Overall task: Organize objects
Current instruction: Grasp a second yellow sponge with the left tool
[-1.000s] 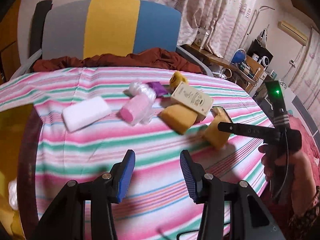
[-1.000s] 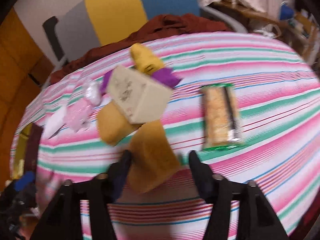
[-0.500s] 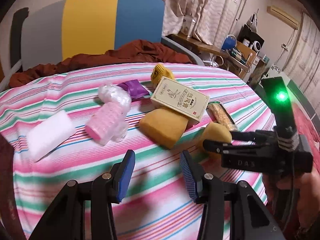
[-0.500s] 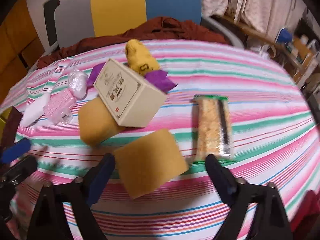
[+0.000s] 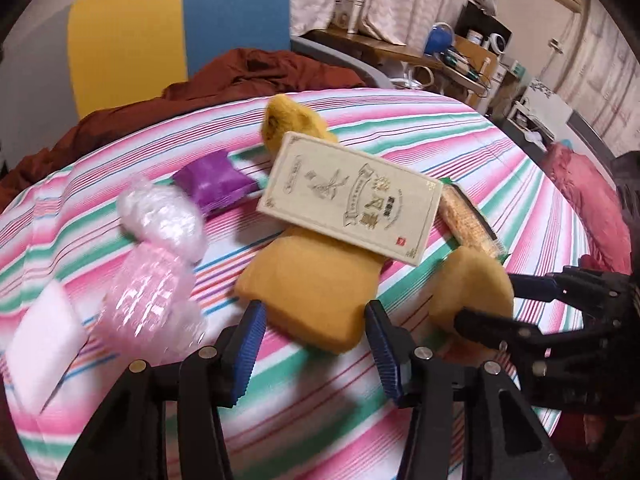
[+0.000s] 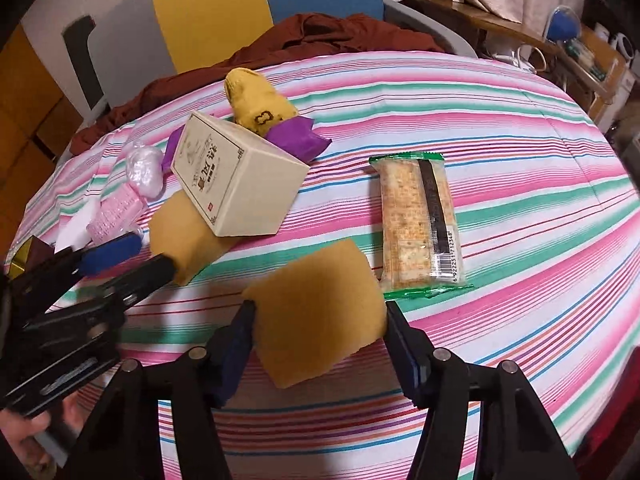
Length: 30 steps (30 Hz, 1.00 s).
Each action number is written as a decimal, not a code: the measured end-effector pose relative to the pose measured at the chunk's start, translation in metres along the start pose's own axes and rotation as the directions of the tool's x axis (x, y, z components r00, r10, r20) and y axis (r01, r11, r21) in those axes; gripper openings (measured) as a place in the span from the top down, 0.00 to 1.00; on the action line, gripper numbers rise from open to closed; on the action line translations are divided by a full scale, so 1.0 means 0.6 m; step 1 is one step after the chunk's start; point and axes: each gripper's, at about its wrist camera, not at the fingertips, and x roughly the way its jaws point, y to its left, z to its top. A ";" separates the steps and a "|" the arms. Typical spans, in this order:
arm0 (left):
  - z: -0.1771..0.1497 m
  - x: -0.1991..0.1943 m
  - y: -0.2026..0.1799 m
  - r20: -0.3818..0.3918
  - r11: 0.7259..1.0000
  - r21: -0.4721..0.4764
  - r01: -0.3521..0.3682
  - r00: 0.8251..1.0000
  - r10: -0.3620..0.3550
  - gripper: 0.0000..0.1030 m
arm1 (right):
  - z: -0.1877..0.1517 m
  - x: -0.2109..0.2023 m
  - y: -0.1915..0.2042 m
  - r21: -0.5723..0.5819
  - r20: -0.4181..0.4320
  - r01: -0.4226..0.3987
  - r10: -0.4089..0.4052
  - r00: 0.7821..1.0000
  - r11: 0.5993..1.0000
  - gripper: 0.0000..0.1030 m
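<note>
Two yellow sponges lie on the striped tablecloth (image 6: 520, 152). A cream box (image 5: 352, 200) rests tilted on the larger sponge (image 5: 316, 280). My left gripper (image 5: 313, 308) straddles that sponge's near end; its jaws are opening and do not press on it. The second sponge (image 6: 316, 316) fills the gap of my right gripper (image 6: 319, 308), whose jaws are closing with both pads against its sides. The left wrist view shows the same sponge (image 5: 472, 288) between the right gripper's (image 5: 488, 296) fingers. The right wrist view shows the left gripper (image 6: 152, 254) at the far left.
Behind the box sit a yellow knitted item (image 5: 292, 120) and a purple packet (image 5: 212, 182). A cracker packet (image 6: 420, 224) lies to the right. A pink bubble-wrapped thing (image 5: 152, 300) and a white block (image 5: 40, 348) lie left. Rust cloth (image 5: 260, 72) is heaped at the far edge.
My left gripper has moved forward and right up to the sponge under the box, and its jaws have widened. The right gripper stayed put and its jaws narrowed onto the second sponge.
</note>
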 end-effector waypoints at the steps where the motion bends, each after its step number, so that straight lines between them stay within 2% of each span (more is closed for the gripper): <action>1: 0.003 0.000 -0.002 0.009 1.000 0.009 -0.009 1.000 0.009 0.47 | 0.000 0.000 0.001 -0.005 0.000 -0.001 0.001 1.000 1.000 0.39; 9: 0.010 0.007 -0.011 0.058 0.995 0.088 -0.056 0.997 0.051 0.39 | 0.000 0.004 0.005 -0.005 -0.010 -0.013 0.013 1.000 1.000 0.39; 10: 0.008 0.010 -0.012 0.055 0.994 0.096 -0.056 0.997 0.051 0.35 | 0.000 0.003 0.003 -0.001 -0.010 -0.017 0.017 1.000 1.000 0.39; 14: 0.009 0.032 -0.010 0.035 0.993 0.096 -0.066 0.997 0.063 0.34 | -0.001 0.004 0.002 0.003 -0.014 -0.019 0.019 1.000 1.000 0.38; 18: -0.003 0.032 -0.009 0.082 0.991 0.111 -0.069 0.995 0.060 0.40 | -0.002 0.004 0.005 0.000 -0.013 -0.017 0.017 1.000 1.000 0.38; 22: -0.015 0.018 -0.002 0.110 0.995 0.073 -0.067 0.992 0.059 0.45 | -0.002 0.006 0.005 0.002 -0.013 -0.019 0.019 1.000 1.000 0.38; 30: -0.060 -0.027 -0.001 0.191 0.996 0.032 -0.084 0.979 0.077 0.46 | 0.002 -0.006 -0.002 0.037 0.032 -0.062 0.060 0.998 0.997 0.40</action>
